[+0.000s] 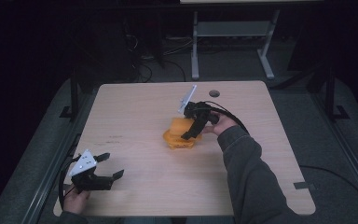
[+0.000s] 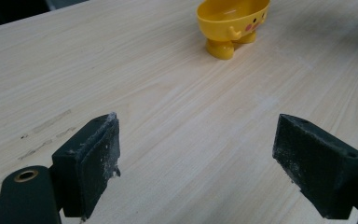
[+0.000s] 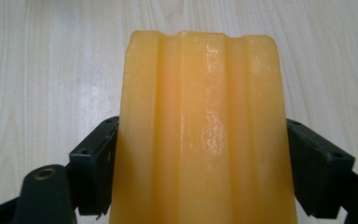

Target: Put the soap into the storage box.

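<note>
The orange ribbed piece (image 3: 200, 130) is clamped between the jaws of the right gripper (image 1: 192, 129), its long axis running straight out ahead of the jaws, ridges lengthwise, far end pointing away over the table (image 1: 135, 116). It sits just above the yellow chick-faced bowl (image 1: 179, 140), so I judge it grasped but not yet set in. The left gripper (image 1: 106, 167) waits well apart near the table's edge, jaws wide apart, holding nothing.
</note>
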`<state>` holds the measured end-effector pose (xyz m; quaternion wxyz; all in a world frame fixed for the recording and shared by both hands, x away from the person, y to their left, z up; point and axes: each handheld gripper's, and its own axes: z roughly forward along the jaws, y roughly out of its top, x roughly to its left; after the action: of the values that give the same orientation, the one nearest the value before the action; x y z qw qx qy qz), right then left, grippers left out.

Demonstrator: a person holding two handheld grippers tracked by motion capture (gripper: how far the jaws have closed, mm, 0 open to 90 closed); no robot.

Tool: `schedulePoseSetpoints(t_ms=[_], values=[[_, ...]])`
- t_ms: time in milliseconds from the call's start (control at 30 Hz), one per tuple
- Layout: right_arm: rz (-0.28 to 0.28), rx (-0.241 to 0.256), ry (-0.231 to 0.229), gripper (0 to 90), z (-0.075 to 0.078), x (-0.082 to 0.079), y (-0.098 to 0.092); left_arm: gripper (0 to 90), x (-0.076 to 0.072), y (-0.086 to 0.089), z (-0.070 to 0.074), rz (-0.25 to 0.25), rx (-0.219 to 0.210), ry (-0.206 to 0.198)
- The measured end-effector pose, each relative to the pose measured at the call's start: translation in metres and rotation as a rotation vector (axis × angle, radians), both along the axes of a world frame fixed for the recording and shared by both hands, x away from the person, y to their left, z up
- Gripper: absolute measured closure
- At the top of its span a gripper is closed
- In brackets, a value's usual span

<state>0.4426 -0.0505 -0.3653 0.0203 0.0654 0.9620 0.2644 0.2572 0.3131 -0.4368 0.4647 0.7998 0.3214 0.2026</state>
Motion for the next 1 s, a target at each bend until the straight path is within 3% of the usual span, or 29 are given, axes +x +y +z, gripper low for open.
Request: schedulePoseSetpoints(t_ms=[533, 1000], values=[[0.045, 0.011, 0.005, 20.4, -0.012, 0.007, 0.014, 14.3, 0.000, 0.001, 0.000, 0.001, 0.005, 0.000], [0.055, -0.027, 0.009, 20.3, -0.024, 0.008, 0.021, 14.3, 0.000, 0.001, 0.000, 0.001, 0.000, 0.002]])
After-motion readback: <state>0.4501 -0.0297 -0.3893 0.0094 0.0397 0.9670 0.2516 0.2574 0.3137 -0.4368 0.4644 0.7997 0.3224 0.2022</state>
